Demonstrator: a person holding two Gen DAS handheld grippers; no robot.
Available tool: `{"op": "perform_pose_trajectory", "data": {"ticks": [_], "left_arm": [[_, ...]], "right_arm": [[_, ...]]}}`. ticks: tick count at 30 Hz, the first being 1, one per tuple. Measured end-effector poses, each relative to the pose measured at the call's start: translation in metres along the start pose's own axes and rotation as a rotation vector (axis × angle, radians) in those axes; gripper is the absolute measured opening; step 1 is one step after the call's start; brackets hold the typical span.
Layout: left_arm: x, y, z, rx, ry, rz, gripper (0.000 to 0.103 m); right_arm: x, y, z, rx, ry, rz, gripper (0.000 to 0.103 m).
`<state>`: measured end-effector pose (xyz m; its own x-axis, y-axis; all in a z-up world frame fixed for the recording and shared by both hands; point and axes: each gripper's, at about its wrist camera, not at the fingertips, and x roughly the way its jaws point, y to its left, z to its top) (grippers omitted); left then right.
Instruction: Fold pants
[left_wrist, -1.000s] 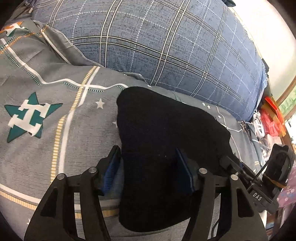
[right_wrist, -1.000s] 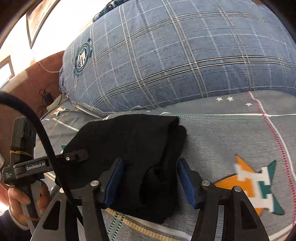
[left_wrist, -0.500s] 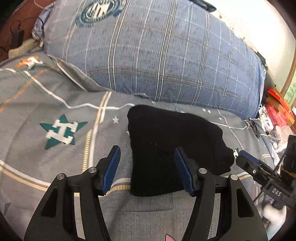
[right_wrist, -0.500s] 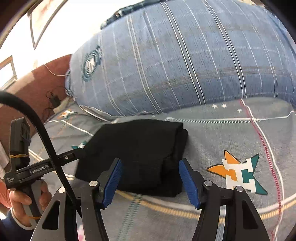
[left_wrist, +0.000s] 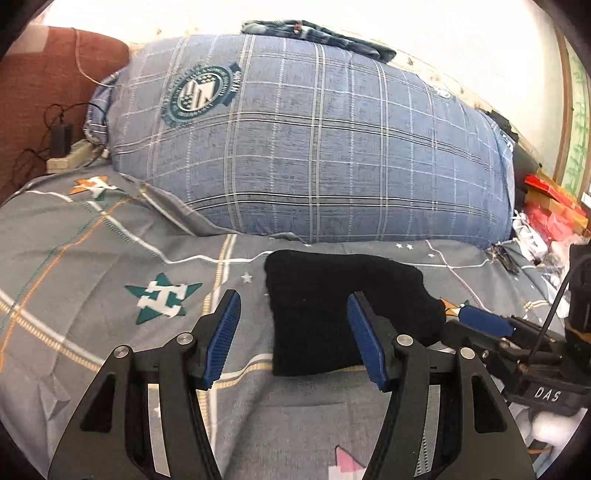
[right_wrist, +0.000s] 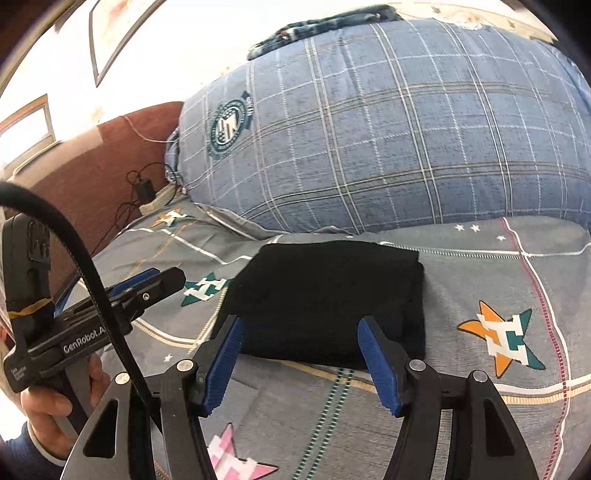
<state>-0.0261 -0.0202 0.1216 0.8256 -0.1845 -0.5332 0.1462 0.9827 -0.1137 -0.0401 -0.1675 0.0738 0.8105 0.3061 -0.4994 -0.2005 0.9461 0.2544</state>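
The black pants (left_wrist: 332, 295) lie folded into a compact block on the grey star-print bedspread (left_wrist: 110, 258), in front of a big blue plaid pillow. They also show in the right wrist view (right_wrist: 328, 291). My left gripper (left_wrist: 293, 332) is open and empty, held back from the near edge of the pants. My right gripper (right_wrist: 301, 354) is open and empty, just short of the pants' near edge. The right gripper shows at the right of the left wrist view (left_wrist: 487, 325). The left gripper shows at the left of the right wrist view (right_wrist: 147, 284).
The blue plaid pillow (left_wrist: 314, 147) fills the back of the bed. A brown headboard (left_wrist: 37, 92) with a charger and power strip (left_wrist: 70, 155) is at far left. Red boxes and clutter (left_wrist: 550, 214) sit beyond the bed's right side.
Both grippers have pulled back and up from the pants, which now lie free on the bed. The view has widened to show the whole pillow.
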Motion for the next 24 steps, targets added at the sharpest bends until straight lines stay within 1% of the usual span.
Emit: {"op": "perform_pose_trajectory", "data": {"ticks": [3, 8, 11, 17, 20, 24], "left_arm": [[-0.003, 0.002, -0.006, 0.016, -0.005, 0.043, 0.061], [-0.003, 0.001, -0.008, 0.032, -0.011, 0.06, 0.061], [0.0, 0.001, -0.008, 0.037, 0.003, 0.066, 0.061], [0.004, 0.0, -0.006, 0.045, 0.016, 0.06, 0.061], [0.002, -0.002, -0.006, 0.054, 0.002, 0.073, 0.061], [0.007, -0.005, -0.008, 0.068, 0.026, 0.097, 0.061]], "right_arm": [[0.001, 0.006, 0.0, -0.009, 0.005, 0.008, 0.063], [0.006, 0.016, 0.001, -0.037, 0.03, 0.011, 0.063], [0.004, 0.019, 0.003, -0.053, 0.025, 0.008, 0.063], [0.007, 0.013, 0.003, -0.037, 0.026, -0.002, 0.063], [0.009, 0.009, 0.001, -0.032, 0.033, 0.0, 0.063], [0.011, 0.004, -0.002, -0.023, 0.039, -0.001, 0.063]]}}
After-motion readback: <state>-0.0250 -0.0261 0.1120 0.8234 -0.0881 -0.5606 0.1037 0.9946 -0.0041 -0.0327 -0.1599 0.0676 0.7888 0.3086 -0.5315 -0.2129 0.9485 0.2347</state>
